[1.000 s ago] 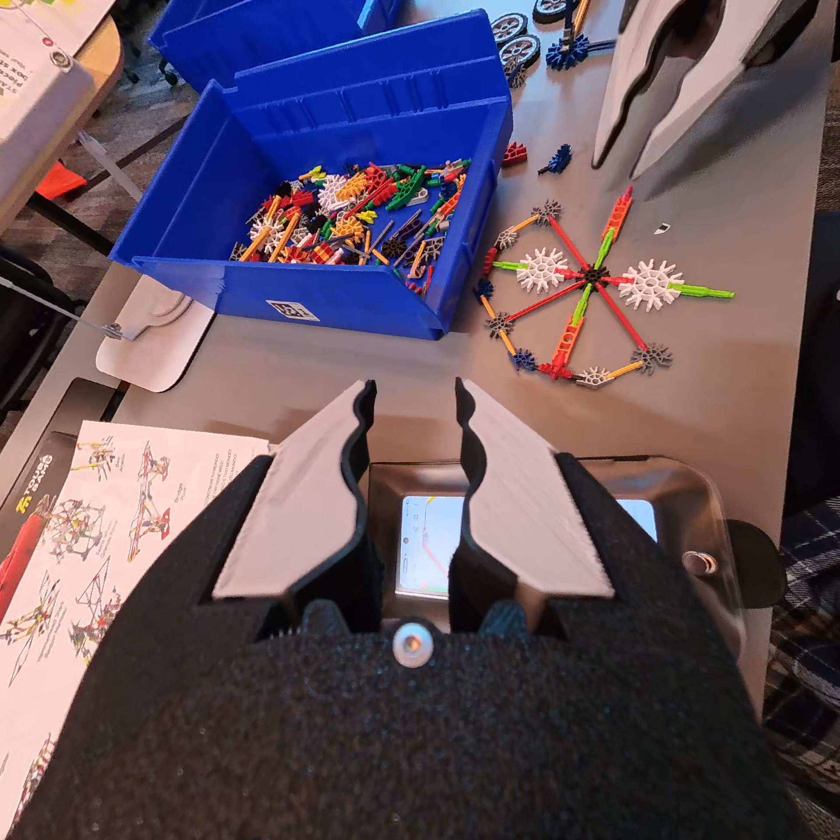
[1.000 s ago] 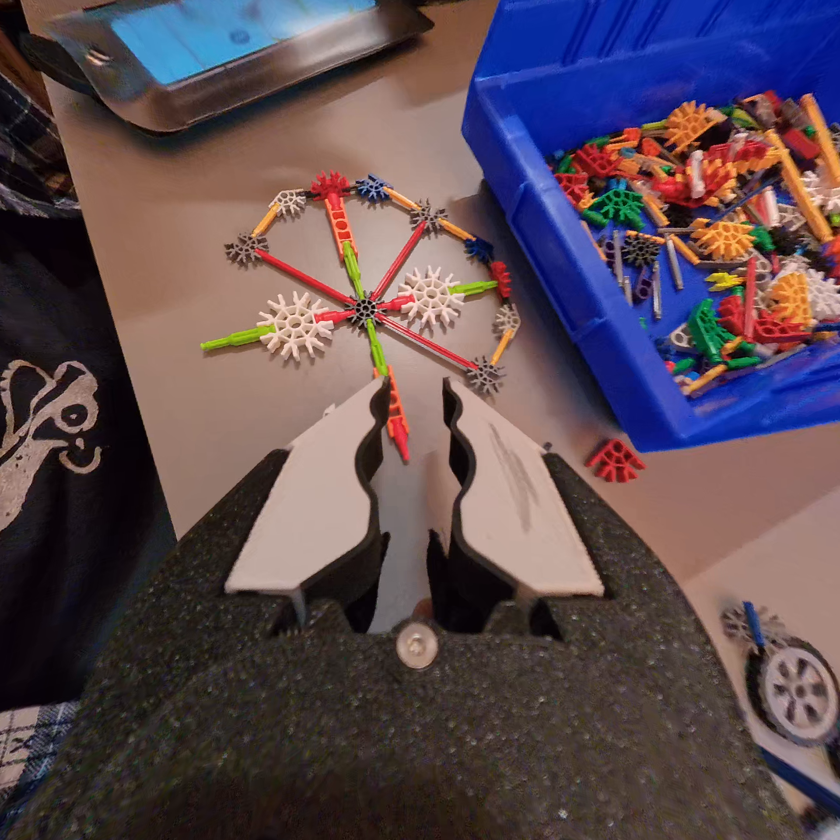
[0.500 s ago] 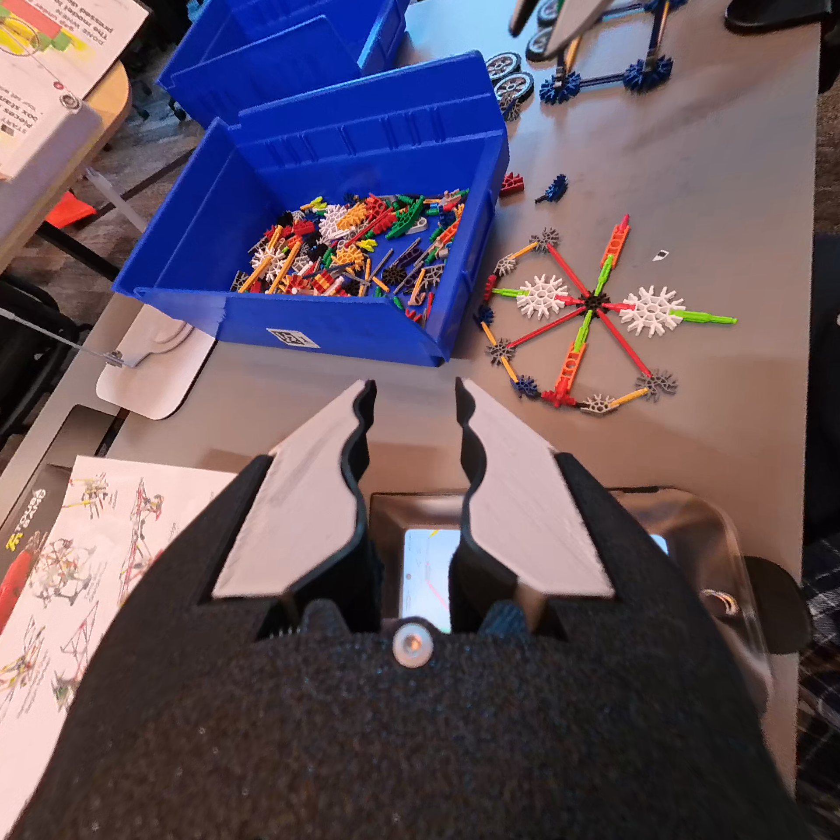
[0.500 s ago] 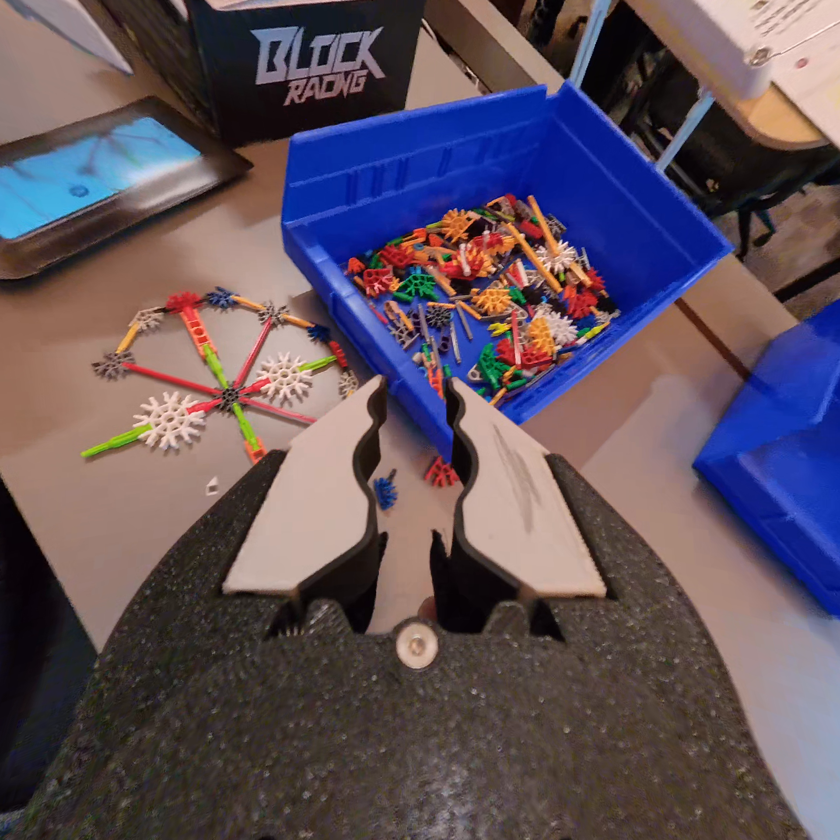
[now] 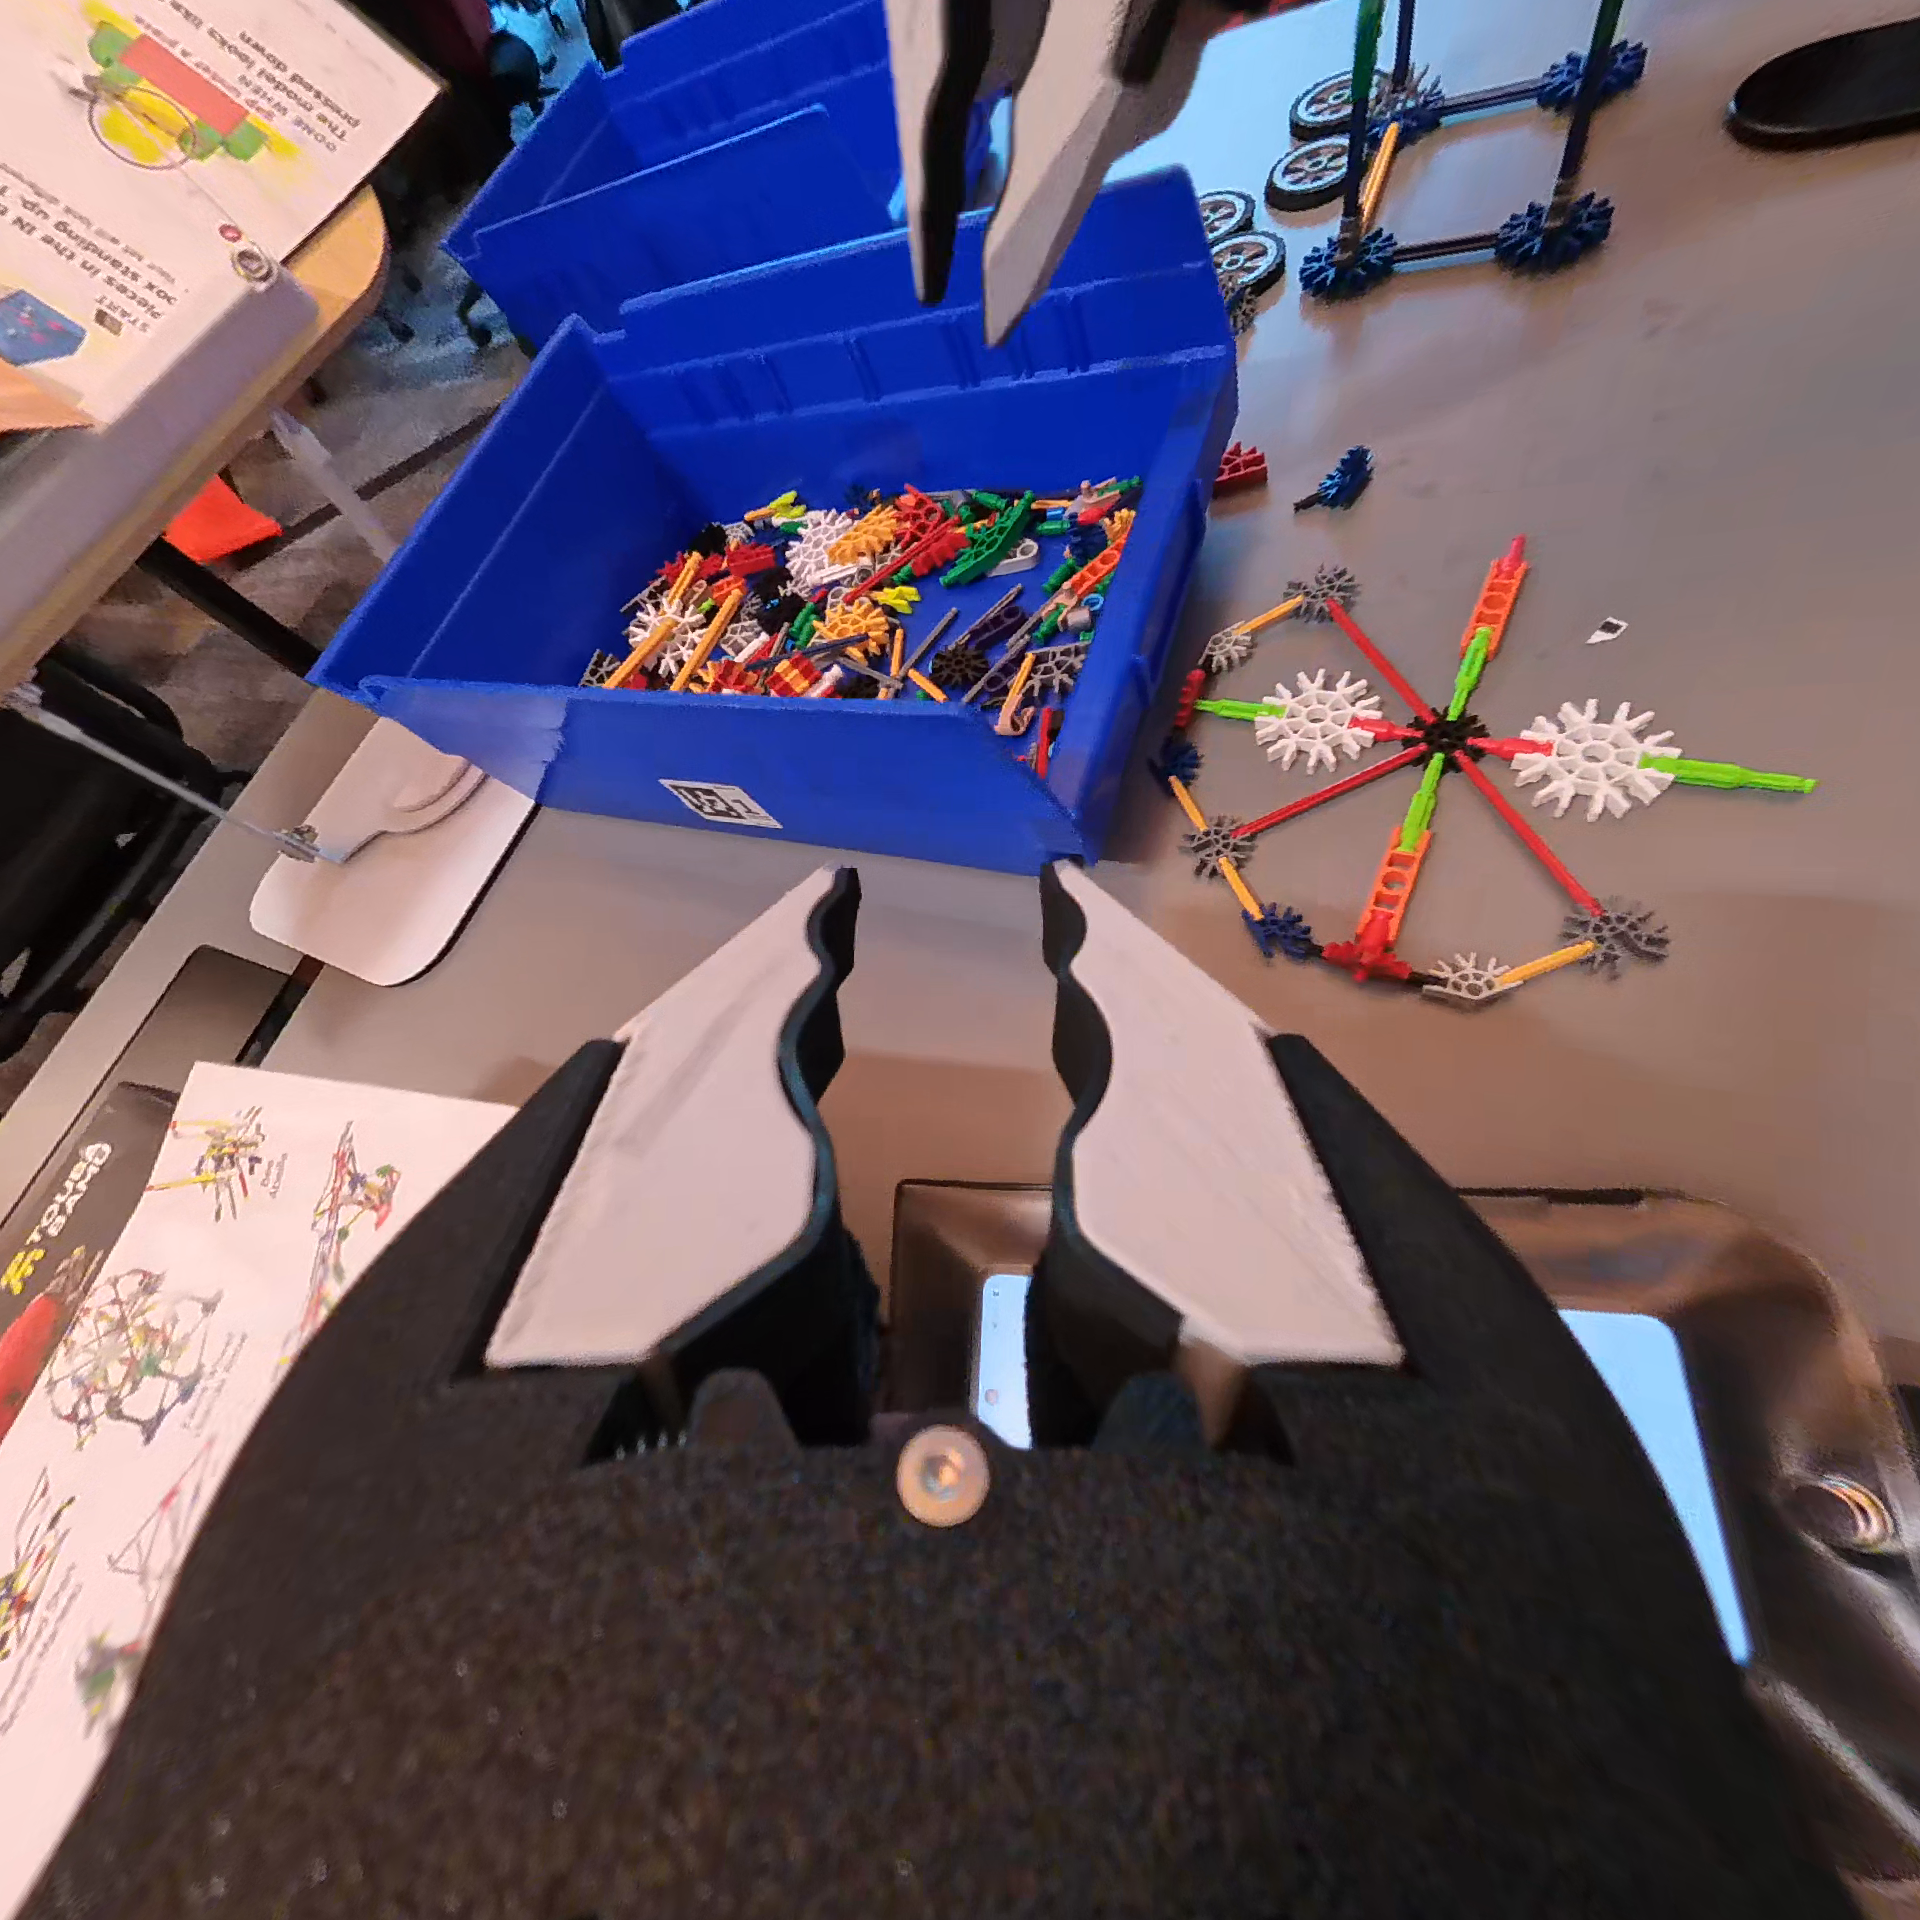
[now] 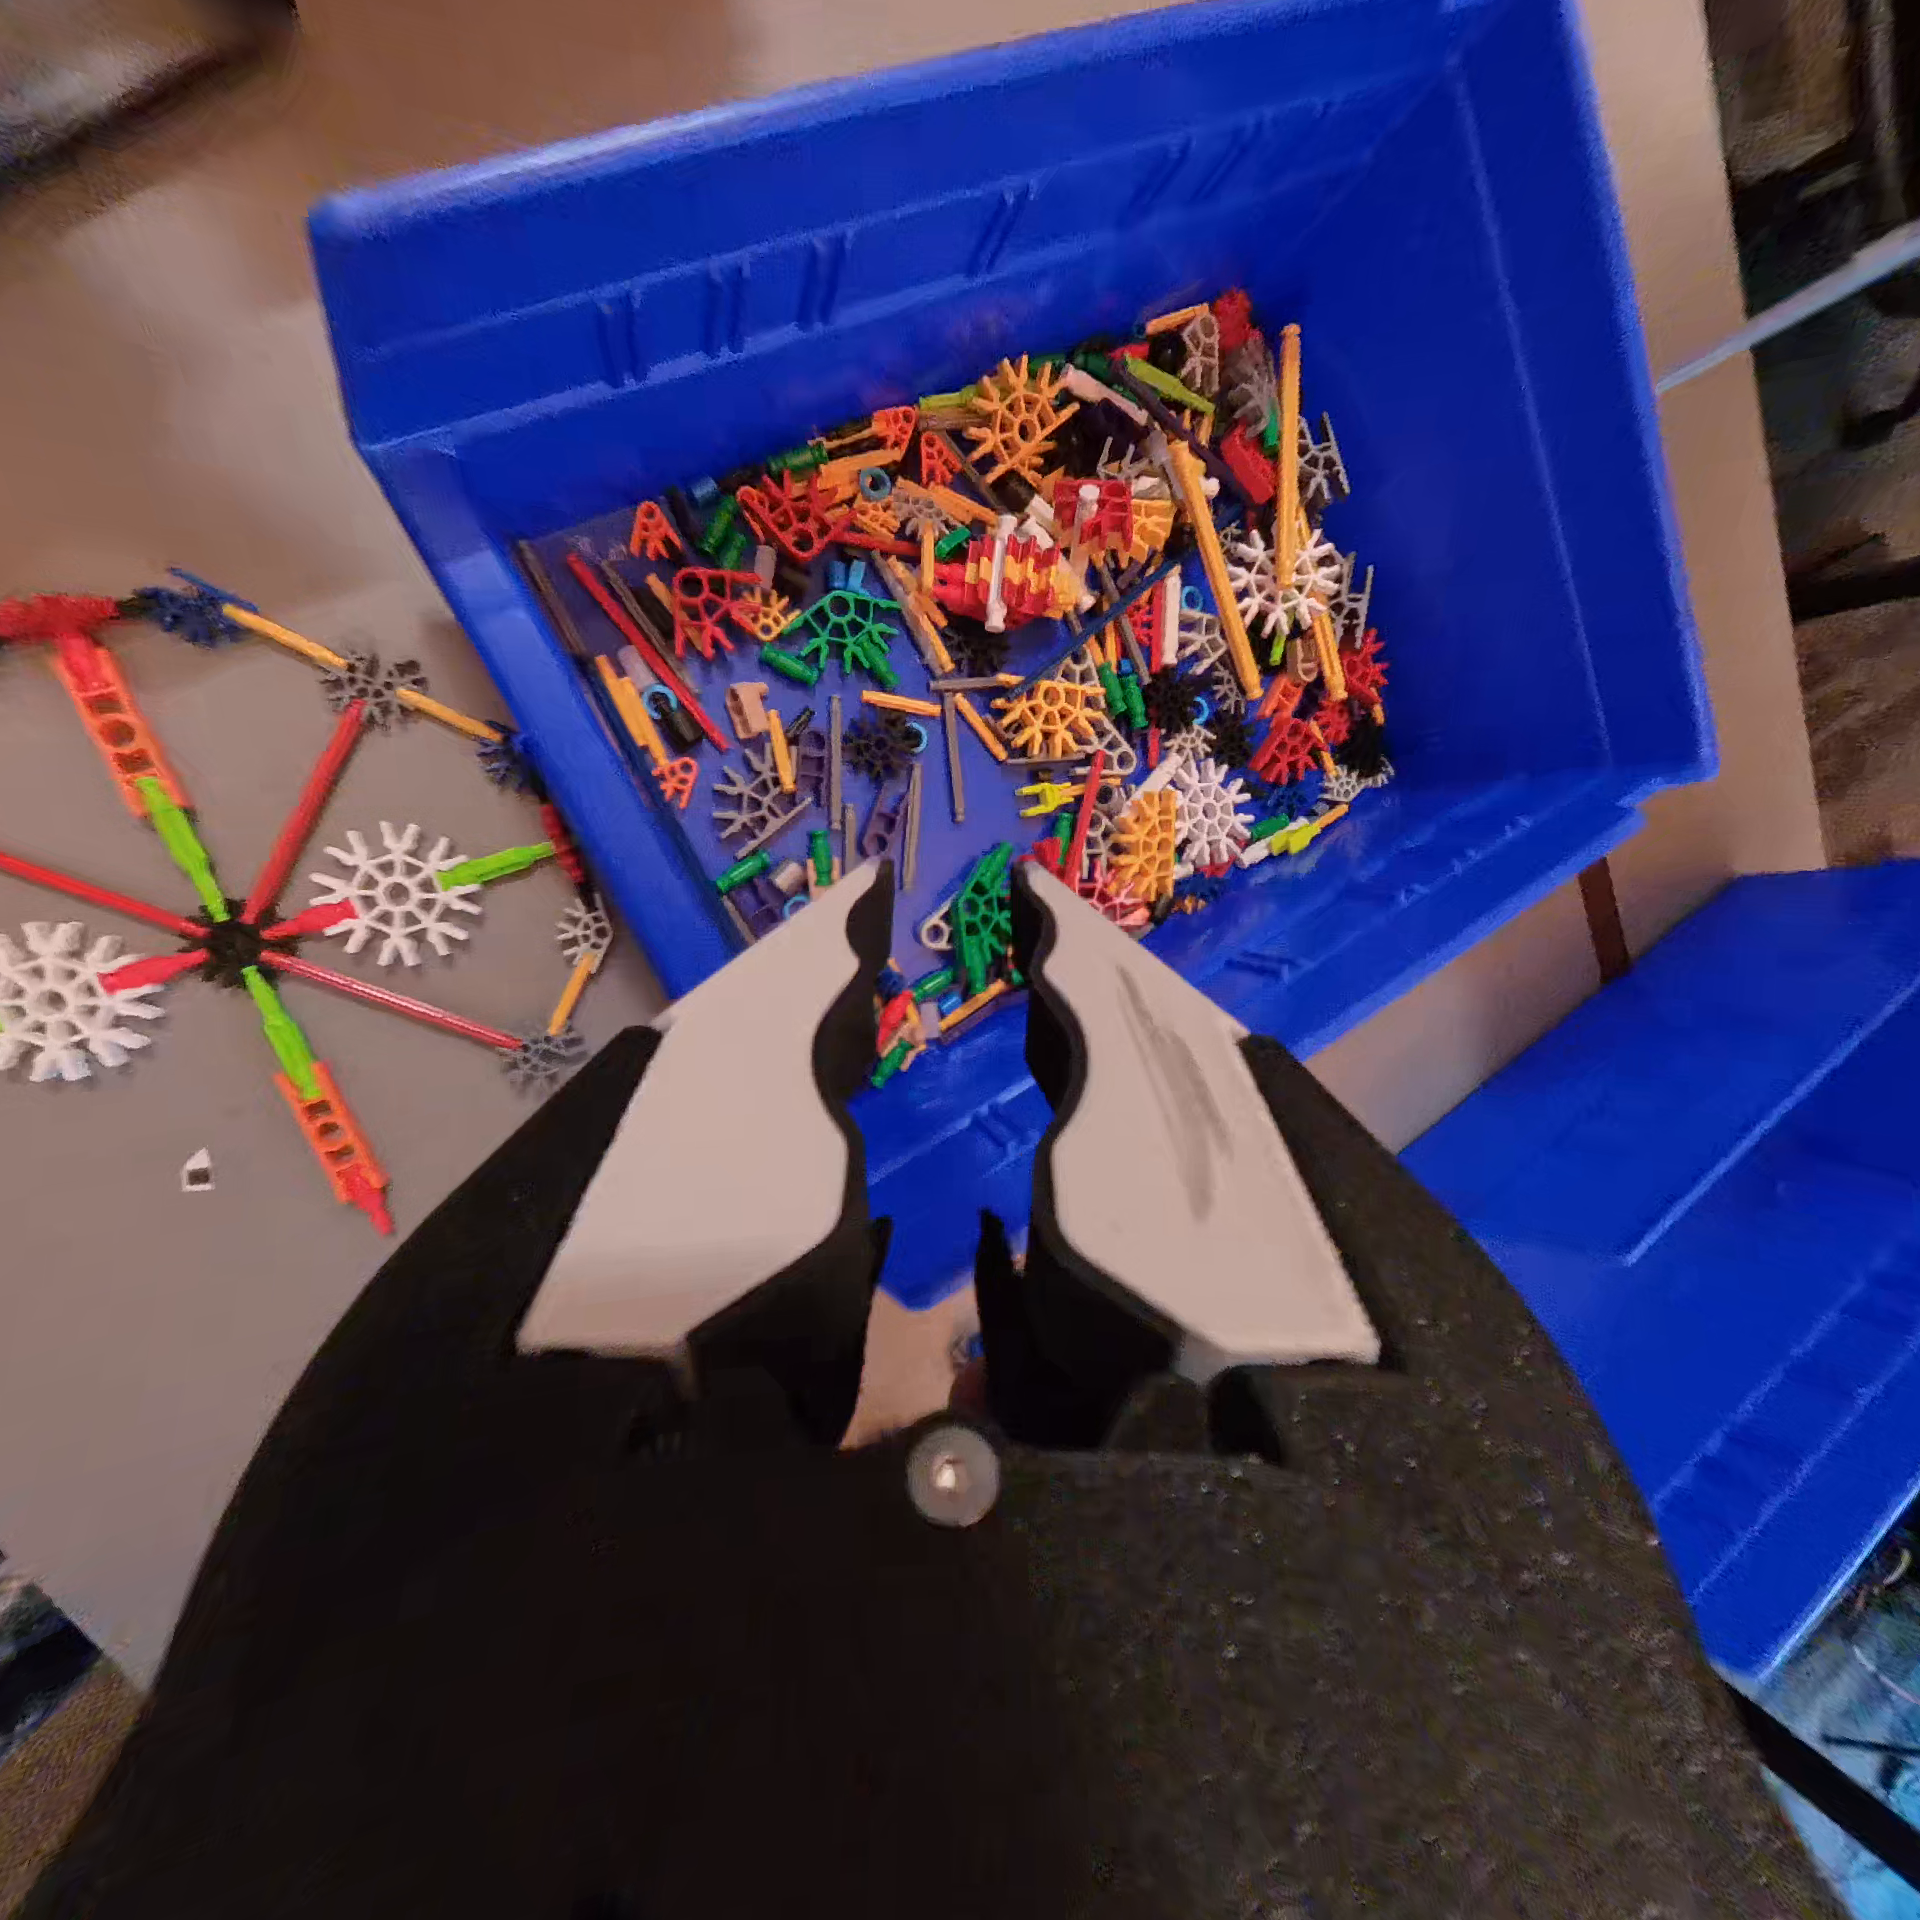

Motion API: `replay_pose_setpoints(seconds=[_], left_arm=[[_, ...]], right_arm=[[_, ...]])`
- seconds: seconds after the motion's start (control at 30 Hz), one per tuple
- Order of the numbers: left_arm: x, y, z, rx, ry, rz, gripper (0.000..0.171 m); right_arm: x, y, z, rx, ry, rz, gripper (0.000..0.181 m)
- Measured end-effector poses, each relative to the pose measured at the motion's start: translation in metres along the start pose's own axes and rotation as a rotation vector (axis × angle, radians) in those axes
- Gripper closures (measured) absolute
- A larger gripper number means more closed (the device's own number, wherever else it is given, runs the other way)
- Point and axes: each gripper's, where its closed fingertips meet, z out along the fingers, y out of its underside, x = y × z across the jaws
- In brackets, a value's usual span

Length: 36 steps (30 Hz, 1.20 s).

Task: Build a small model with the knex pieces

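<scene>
Above the blue bin point(image 6: 1507, 436) of mixed rods and connectors, the right gripper point(image 6: 951, 883) hangs with its jaws parted and empty, aimed at a green connector point(image 6: 982, 909) near the bin's wall. The left gripper point(image 5: 945, 883), jaws likewise spread and holding nothing, hovers over the tabletop point(image 5: 1662, 416) above a tablet point(image 5: 1662, 1351). Beside the bin lies a flat spoked wheel assembly point(image 5: 1439, 732), laid out where both grippers can reach it.

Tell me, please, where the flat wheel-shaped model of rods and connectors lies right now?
The wheel-shaped model lies flat on the grey table, right of the blue bin in the left wrist view, left of it in the right wrist view.
</scene>
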Motion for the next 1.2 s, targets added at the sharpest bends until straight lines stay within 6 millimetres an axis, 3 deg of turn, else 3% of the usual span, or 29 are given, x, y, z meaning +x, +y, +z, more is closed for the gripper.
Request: replay_pose_setpoints(seconds=[0.23,0.47,0.6,0.8,1.2], left_arm=[[-0.003,0.011,0.002,0.006,-0.002,-0.011,0.137],[-0.004,0.013,0.000,0.018,-0.004,-0.015,0.137],[-0.006,0.014,-0.003,0.021,-0.013,-0.011,0.137],[-0.008,0.013,-0.004,0.032,-0.015,-0.019,0.137],[-0.010,0.012,-0.006,0.038,-0.022,-0.022,0.137]], right_arm=[[-0.011,-0.010,0.052,-0.133,-0.194,-0.082,0.167],[-0.012,-0.014,0.097,-0.171,-0.204,-0.412,0.171],[-0.011,-0.005,0.107,-0.220,-0.242,-0.526,0.172],[-0.019,0.006,0.115,-0.233,-0.330,-0.562,0.173],[-0.012,0.020,0.109,-0.292,-0.344,-0.556,0.181]])
